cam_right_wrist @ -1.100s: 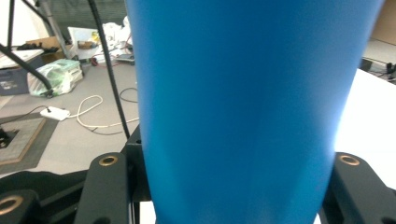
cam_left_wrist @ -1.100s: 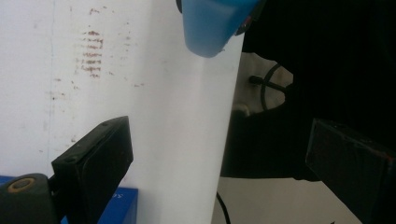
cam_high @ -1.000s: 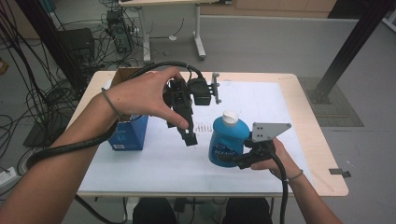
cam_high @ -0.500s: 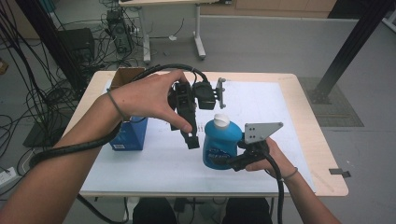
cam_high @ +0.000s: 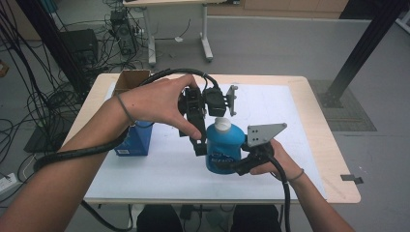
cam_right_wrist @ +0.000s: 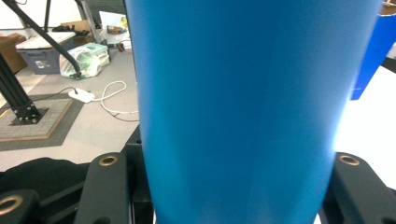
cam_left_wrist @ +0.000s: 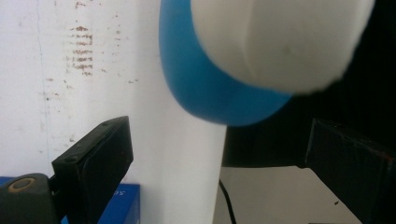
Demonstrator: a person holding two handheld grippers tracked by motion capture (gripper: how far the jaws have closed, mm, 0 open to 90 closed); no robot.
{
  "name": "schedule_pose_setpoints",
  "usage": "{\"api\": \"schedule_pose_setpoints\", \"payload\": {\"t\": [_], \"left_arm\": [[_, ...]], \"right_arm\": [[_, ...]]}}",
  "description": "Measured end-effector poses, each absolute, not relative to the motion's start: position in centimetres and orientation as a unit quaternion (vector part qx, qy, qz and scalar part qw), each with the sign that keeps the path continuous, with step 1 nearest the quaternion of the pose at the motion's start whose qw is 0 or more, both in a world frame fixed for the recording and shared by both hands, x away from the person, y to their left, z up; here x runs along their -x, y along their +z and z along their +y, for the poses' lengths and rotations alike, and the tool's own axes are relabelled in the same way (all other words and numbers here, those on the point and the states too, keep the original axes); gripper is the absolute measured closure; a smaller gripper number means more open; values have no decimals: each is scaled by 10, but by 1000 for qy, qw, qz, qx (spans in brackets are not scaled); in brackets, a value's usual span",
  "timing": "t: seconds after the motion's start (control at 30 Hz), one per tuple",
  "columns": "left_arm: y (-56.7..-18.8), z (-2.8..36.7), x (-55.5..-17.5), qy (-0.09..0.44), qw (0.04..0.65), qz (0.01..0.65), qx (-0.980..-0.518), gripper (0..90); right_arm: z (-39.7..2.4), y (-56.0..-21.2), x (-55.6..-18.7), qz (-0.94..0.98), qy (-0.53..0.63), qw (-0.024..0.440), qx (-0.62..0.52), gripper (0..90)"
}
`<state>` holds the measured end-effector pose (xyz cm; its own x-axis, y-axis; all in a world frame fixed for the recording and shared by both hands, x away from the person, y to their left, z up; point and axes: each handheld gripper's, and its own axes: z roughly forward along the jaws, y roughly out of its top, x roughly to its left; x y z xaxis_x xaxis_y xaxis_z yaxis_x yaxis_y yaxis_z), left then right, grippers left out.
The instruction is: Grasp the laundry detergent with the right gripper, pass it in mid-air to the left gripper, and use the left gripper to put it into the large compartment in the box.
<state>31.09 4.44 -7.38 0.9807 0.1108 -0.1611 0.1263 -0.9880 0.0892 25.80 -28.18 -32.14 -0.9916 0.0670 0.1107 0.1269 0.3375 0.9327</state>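
1. The right gripper [cam_high: 231, 166] clamps the blue bottle [cam_high: 224, 147] by its body, both jaws pressed to its sides.
2. The bottle stands upright near the middle of the white table [cam_high: 159, 174], its white cap [cam_high: 222, 124] at twelve o'clock.
3. The left gripper [cam_high: 199, 145] hangs at the bottle's nine o'clock, jaws wide, holding nothing.
4. A blue box [cam_high: 135, 140] sits farther out at nine o'clock.
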Motion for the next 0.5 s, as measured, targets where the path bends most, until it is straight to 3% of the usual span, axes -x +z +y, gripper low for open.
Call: {"api": "schedule_pose_setpoints", "payload": {"t": [0.5], "left_arm": [[-71,27,-310,-69,32,46,-996,79]], "right_arm": [[-271,-323,-266,-817,-574,29,51,419]]}}
